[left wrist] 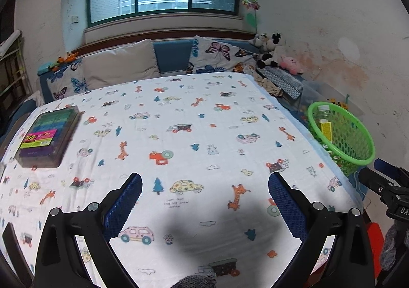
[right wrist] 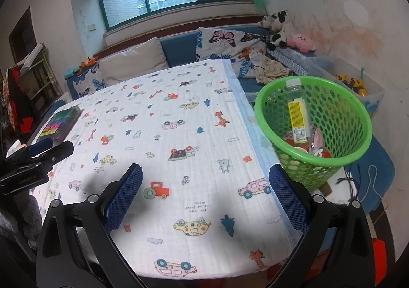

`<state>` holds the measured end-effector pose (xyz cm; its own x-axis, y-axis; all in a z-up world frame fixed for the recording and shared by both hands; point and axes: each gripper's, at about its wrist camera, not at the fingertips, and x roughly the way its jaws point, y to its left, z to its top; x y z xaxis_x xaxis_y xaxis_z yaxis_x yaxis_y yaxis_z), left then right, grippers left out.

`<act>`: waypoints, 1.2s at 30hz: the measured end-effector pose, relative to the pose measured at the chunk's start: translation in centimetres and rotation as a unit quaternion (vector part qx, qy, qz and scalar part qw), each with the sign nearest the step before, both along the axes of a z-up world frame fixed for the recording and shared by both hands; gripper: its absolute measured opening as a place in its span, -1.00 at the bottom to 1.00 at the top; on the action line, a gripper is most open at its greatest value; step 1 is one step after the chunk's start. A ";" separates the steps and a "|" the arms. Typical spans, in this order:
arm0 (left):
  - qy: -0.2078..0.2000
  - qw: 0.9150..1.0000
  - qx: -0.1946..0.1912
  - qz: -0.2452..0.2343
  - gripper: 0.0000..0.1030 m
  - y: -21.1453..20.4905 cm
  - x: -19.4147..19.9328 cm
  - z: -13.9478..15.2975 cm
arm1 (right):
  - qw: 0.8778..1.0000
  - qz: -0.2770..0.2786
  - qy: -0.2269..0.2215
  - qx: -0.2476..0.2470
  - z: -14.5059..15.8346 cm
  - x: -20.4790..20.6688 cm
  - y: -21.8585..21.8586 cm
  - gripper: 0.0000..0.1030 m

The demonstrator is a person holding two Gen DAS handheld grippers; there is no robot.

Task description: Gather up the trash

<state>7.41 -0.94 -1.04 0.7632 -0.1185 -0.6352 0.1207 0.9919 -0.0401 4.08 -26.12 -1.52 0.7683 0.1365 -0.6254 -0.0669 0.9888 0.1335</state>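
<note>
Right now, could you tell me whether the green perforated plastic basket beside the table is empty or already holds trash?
It holds trash. Inside the green perforated plastic basket a clear plastic bottle with a yellow label leans against the wall above red and white wrappers.

basket [right wrist: 340,119] - glossy perforated green plastic | tablecloth [right wrist: 179,134] - matt woven cloth | bottle [right wrist: 296,99] - clear plastic

Cloth-covered table [left wrist: 194,119] carries a marker box [left wrist: 47,134].
</note>
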 end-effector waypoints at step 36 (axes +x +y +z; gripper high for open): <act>0.008 0.999 0.017 0.040 0.86 1.7 -1.8 -1.7 | 1.000 0.016 0.002 -0.019 -1.1 -0.7 2.1 0.91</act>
<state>5.56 0.78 -2.72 0.7586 -0.0368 -0.6505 0.0411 0.9991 -0.0085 3.42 -23.99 -2.58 0.7619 0.1369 -0.6331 -0.0988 0.9905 0.0953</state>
